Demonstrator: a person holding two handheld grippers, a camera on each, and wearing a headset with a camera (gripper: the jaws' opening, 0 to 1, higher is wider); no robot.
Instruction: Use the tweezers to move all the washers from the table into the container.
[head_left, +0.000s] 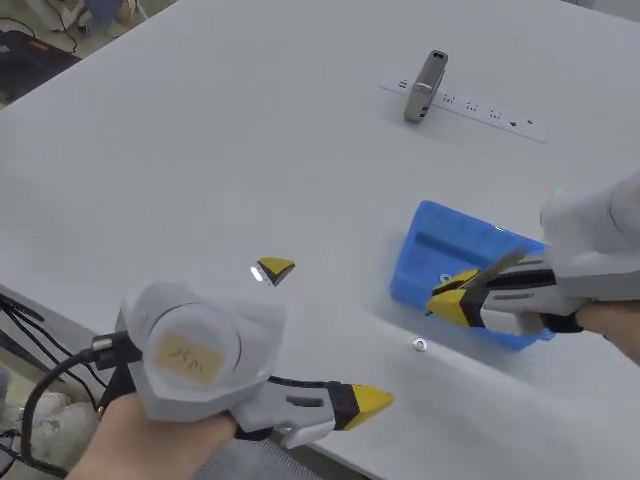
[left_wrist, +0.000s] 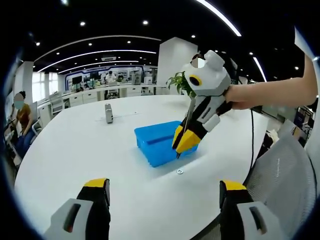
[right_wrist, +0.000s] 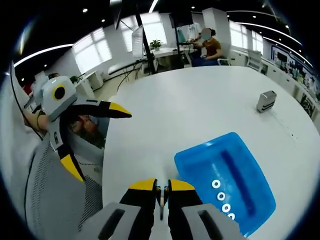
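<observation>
- One washer (head_left: 419, 345) lies on the tabletop (head_left: 250, 150), lower centre of the head view, just beside the blue container (head_left: 432, 245).
- Four washers (right_wrist: 216, 184) already sit inside it, so the task looks nearly finished.
- Right gripper (right_wrist: 161, 186) fingers pinch the tweezers (right_wrist: 161, 204); left gripper (left_wrist: 164, 184) fingers are spread and empty.

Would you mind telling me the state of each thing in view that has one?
left gripper, open, empty.
right gripper, shut on the tweezers.
tweezers, clamped between the right gripper's jaws.
container, upright, open-topped, four washers inside.
loose washer, flat on the table, outside the container, ungripped.
</observation>
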